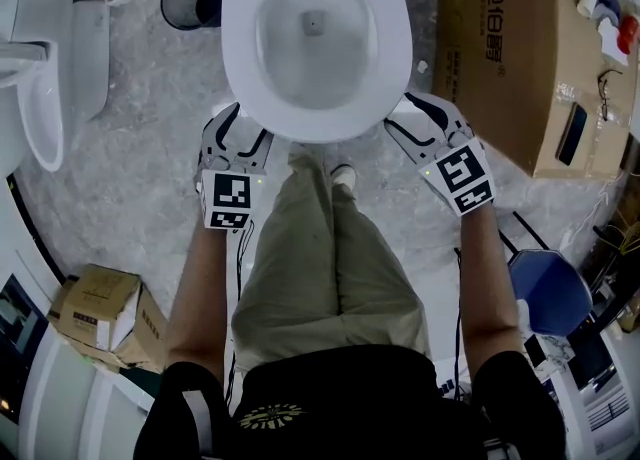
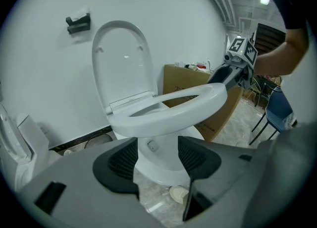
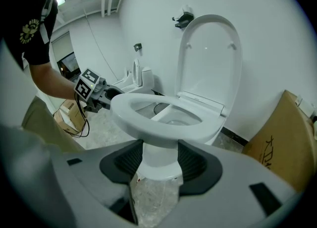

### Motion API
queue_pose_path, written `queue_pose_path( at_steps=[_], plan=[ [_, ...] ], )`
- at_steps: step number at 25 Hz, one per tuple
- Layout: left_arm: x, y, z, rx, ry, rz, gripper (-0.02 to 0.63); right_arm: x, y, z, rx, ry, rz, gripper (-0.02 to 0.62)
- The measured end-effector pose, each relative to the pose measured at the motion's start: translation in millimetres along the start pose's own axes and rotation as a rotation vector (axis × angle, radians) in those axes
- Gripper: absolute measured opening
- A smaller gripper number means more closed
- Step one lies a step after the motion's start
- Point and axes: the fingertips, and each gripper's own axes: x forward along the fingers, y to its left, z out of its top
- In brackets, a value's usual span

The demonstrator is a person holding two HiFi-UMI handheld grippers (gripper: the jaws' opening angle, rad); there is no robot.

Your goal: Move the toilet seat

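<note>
You have the toilet seat (image 1: 320, 123) partly raised. Its front rim stands clear of the bowl (image 1: 310, 38), and the lid (image 2: 121, 58) is upright against the wall at the far edge of the floor (image 1: 130, 148). The left tool (image 1: 243, 131) sits under the rim's front left and the right tool (image 1: 412, 116) under its front right. Both have their jaws standing apart and the pads press on nothing. Only the bowl's pedestal shows in each gap, so the seat looks carried from below, not pinched.

To do this well, hold the two tools at one height so the seat does not twist at its hinge (image 3: 200, 100). Follow the arc around that hinge and avoid pulling straight up. Let the rim sit well back on the jaws, because a smooth, curved edge will likely slide off the tips. Slow down near the lid to avoid a knock.

In the head view the rim covers both tools' tips. In neither gripper view can you see where the jaws meet the seat's underside, so I cannot confirm contact. The head view's top edge cuts off the lid.
</note>
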Motion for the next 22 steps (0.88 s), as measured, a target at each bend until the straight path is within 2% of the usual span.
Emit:
queue_pose_path(
  at_steps=[17, 22],
  plan=[
    [-16.7, 25.6, 52.2, 0.033, -0.017, 0.011, 0.255, -27.6, -19.7, 55.8, 0.032, -0.079, 0.024, 0.233],
    [-20.8, 32.1, 63.1, 0.034, -0.005, 0.006, 0.242, -33.4, -25.4, 69.2, 0.011, -0.059, 0.045, 0.233]
  ],
)
